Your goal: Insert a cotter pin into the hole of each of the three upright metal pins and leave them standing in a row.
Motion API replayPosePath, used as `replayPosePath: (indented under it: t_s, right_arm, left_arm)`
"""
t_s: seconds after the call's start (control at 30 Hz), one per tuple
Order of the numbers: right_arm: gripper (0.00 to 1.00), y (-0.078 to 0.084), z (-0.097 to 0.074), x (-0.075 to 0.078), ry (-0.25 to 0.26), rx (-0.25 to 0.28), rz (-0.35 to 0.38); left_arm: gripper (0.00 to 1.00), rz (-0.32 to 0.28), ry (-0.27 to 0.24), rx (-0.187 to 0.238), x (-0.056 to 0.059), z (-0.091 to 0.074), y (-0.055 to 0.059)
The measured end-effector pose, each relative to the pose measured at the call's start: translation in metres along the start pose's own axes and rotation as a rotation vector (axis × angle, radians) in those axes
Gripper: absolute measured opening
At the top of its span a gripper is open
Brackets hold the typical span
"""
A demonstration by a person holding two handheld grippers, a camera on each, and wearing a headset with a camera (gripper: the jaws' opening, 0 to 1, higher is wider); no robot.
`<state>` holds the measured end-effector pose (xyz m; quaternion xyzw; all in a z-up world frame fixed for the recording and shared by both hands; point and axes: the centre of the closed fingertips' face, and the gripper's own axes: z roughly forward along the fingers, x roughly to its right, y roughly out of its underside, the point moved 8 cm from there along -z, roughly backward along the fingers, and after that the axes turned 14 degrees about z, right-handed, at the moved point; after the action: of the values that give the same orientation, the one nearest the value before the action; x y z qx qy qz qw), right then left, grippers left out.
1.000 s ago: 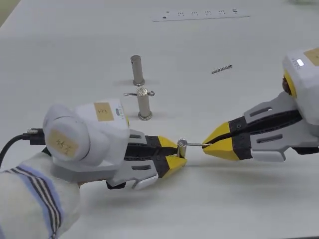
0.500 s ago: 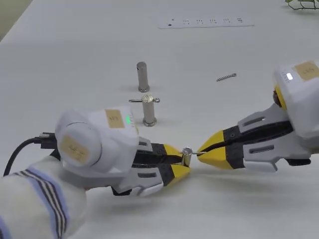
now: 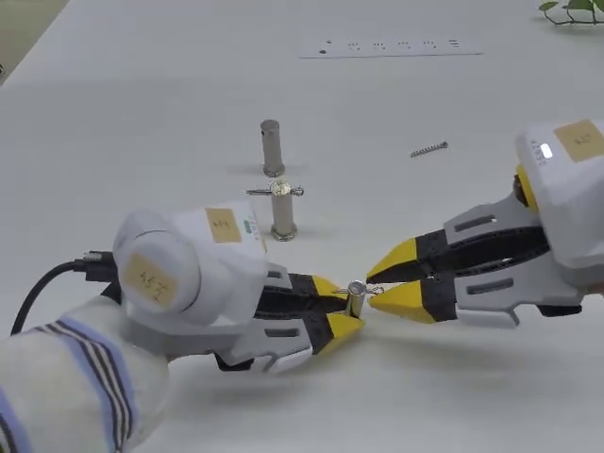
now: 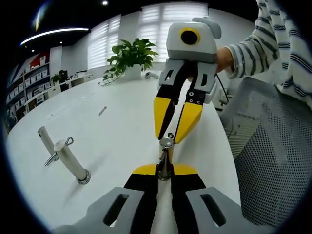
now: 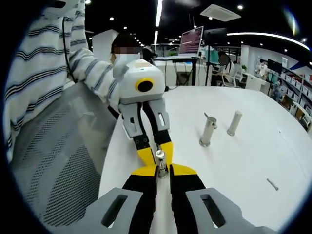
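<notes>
My left gripper (image 3: 347,307) lies low on the table, shut on the nearest upright metal pin (image 3: 356,298). A cotter pin (image 3: 370,289) sits through the hole near that pin's top, its loop toward the right. My right gripper (image 3: 374,290) faces it from the right. Its yellow jaws are slightly apart on either side of the cotter pin's loop, so it is open. The middle pin (image 3: 281,213) stands with a cotter pin (image 3: 276,192) through it. The far pin (image 3: 272,148) stands bare. In the left gripper view my jaws (image 4: 164,170) clamp the pin (image 4: 165,158).
A loose cotter pin (image 3: 428,149) lies on the white table to the right of the far pin. A white power strip (image 3: 392,45) runs along the back, with a plant (image 3: 571,9) at the far right corner. A mesh chair (image 4: 273,156) stands by the table edge.
The right gripper closed in on the held pin and the cotter pin went into its hole. Its jaws, shut on the cotter pin before, now stand slightly apart. The head camera shifted.
</notes>
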<state>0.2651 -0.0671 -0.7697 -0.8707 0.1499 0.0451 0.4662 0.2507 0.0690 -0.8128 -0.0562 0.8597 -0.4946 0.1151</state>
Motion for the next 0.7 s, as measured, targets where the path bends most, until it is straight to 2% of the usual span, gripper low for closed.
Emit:
replayPosePath:
  t_s: [0.17, 0.27, 0.7]
  right_arm:
    - [0.08, 0.0017, -0.0059, -0.0019, -0.01, -0.005, 0.013]
    - [0.04, 0.0003, -0.0073, -0.0039, -0.01, -0.006, -0.015]
    - [0.03, -0.0041, -0.0029, -0.0025, -0.01, -0.005, -0.026]
  left_arm:
    - [0.07, 0.001, -0.002, -0.003, -0.0005, 0.0006, 0.0001]
    - [0.07, -0.003, -0.006, -0.006, -0.0004, 0.0008, 0.0006]
    - [0.07, -0.01, -0.01, 0.001, -0.0009, 0.0011, 0.001]
